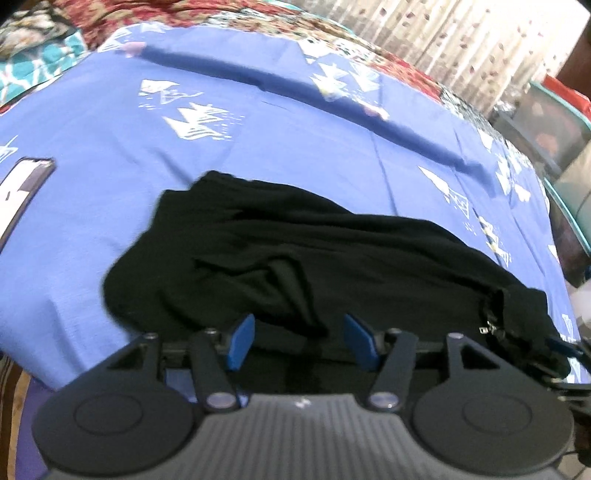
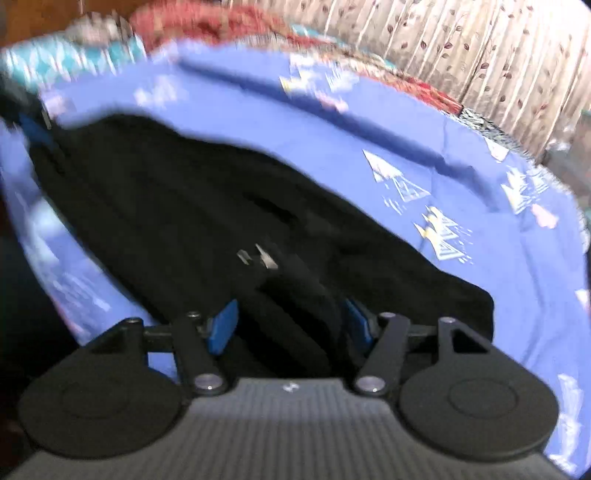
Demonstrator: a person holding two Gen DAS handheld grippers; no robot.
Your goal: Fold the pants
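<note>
Black pants point(image 1: 295, 251) lie crumpled across a blue bedsheet point(image 1: 110, 155) printed with white sailboats. My left gripper point(image 1: 301, 343) hovers low over their near edge, its blue pads point(image 1: 242, 341) apart with a fold of cloth between them and not pinched. In the right wrist view the pants point(image 2: 166, 206) run diagonally, with the metal waist hook point(image 2: 264, 258) just ahead of my right gripper point(image 2: 290, 323). Its pads point(image 2: 223, 326) stand wide around a thick bunch of waist fabric. This view is blurred. The right gripper's finger point(image 1: 561, 347) shows at the waist end in the left wrist view.
A phone point(image 1: 26, 188) lies on the sheet at the left. A red patterned quilt point(image 1: 184, 14) and a teal pillow point(image 1: 40, 59) border the far side. A curtain point(image 2: 461, 48) hangs behind, and plastic boxes point(image 1: 546, 125) stand off the bed's right edge.
</note>
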